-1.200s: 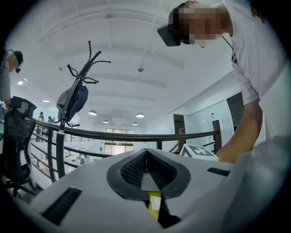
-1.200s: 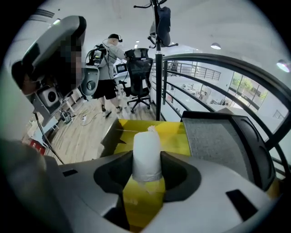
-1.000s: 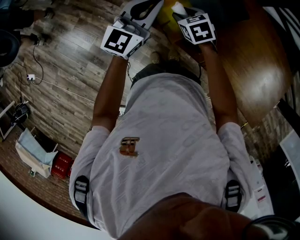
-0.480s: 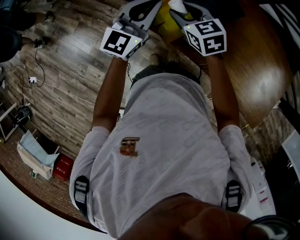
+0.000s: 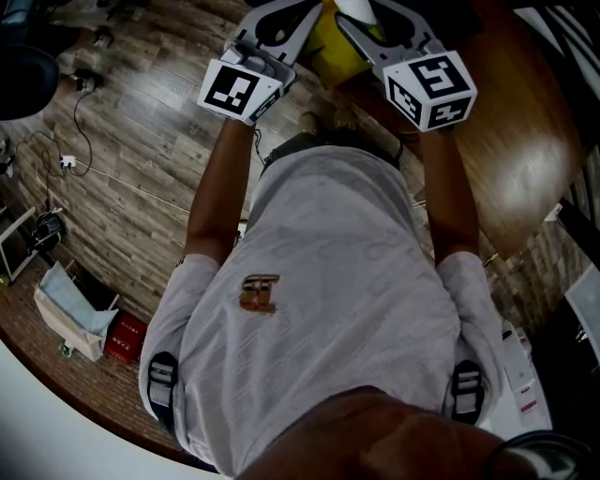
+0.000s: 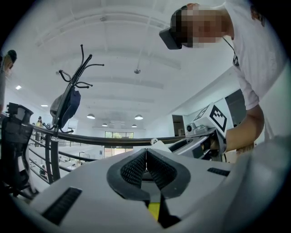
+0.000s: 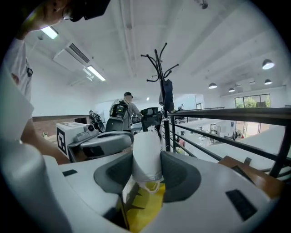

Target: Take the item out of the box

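Note:
Both grippers are raised in front of the person at the top of the head view. My right gripper [image 7: 146, 164] is shut on a white rolled item [image 7: 146, 154], whose lower end sits against a yellow box [image 7: 143, 205]. In the head view the yellow box [image 5: 339, 47] hangs between the two grippers, with the white item [image 5: 356, 9] at its top beside the right gripper [image 5: 380, 19]. My left gripper [image 6: 146, 157] has its pads pressed together, and a thin strip of the yellow box [image 6: 154, 210] shows between them low down. The left gripper [image 5: 281, 23] stays left of the box.
A round wooden table [image 5: 525, 122] lies at the right over the plank floor. Cables [image 5: 75, 141], a bag and a red box [image 5: 122, 333] lie at the left. A coat rack [image 7: 164, 91], a railing [image 7: 218, 113] and a person with a backpack [image 7: 122, 111] stand beyond.
The right gripper has swung right and toward the person in the head view, its marker cube sitting lower. The left gripper has barely moved.

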The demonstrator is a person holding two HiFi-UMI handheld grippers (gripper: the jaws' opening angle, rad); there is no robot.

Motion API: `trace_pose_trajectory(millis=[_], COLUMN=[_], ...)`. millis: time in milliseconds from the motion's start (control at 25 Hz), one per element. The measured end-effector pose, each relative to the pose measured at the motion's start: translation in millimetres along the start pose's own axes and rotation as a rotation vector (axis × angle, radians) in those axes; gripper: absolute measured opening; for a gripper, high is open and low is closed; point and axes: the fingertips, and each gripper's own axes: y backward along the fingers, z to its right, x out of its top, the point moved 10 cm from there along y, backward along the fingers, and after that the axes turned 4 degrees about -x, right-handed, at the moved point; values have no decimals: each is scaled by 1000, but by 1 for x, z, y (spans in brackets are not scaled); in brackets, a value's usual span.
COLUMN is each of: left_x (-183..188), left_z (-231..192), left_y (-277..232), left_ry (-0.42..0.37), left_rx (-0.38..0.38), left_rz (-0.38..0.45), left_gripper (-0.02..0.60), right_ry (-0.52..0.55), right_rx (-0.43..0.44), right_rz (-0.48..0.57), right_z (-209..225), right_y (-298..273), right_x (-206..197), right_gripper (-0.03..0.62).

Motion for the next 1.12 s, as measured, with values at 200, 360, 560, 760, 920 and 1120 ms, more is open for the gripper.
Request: trace_pose_trajectory(millis=[200,360,560,760,920,1120], left_x=[4,11,17,16,18,20], left_z=[4,9,11,14,18,19], left_y=[0,1,4,9,10,10], left_ry=[-9,-13,-19,-20,-18,-20], left_rx=[0,3,7,16,16,14], left_rz=[9,17,33,35,43,50], left_gripper=[20,20,20,20,20,20], right_ry=[20,34,64,56,43,41], right_rx=[27,50,89,102,105,102], right_rz=[85,163,249,303,336,358], right_z=[-4,-10,-17,-21,-24,-25], right_y=[9,19,27,31,35,37], right_x=[7,14,19,13,10,10], right_gripper=[198,198,198,198,198,196])
